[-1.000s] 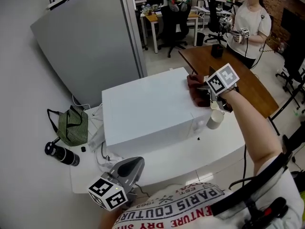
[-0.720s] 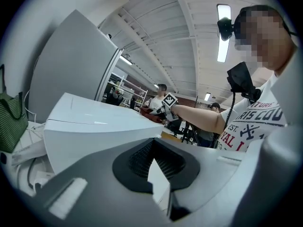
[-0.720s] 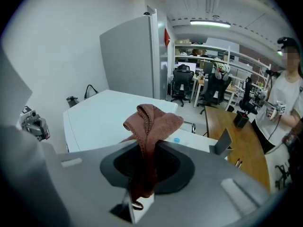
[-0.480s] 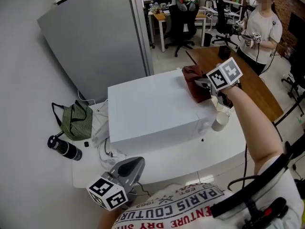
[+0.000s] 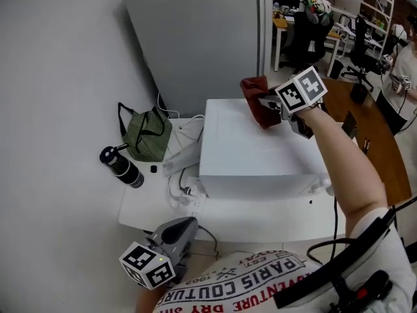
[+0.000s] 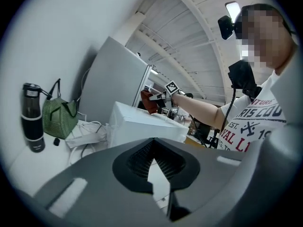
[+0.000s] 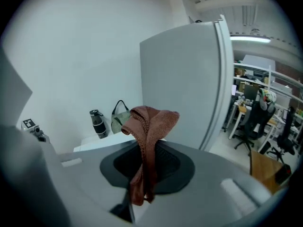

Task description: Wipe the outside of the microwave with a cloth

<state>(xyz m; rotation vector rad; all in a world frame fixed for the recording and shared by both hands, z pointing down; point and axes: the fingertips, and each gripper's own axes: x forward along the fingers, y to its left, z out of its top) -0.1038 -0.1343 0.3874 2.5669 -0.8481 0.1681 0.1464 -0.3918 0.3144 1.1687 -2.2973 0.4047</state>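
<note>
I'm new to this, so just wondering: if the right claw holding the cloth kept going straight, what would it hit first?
Past the cloth it grips, probably the tall grey panel behind the microwave; depth is hard to judge.

Bright, even indoor light throughout; we see soft shadows at the foot of the microwave [image 5: 254, 145] on the table [image 5: 247, 208]. Both gripper views bend strongly toward a black circular rim (fisheye), with the near foreground blurred. A ceiling lamp [image 6: 233, 11] glares.
</note>
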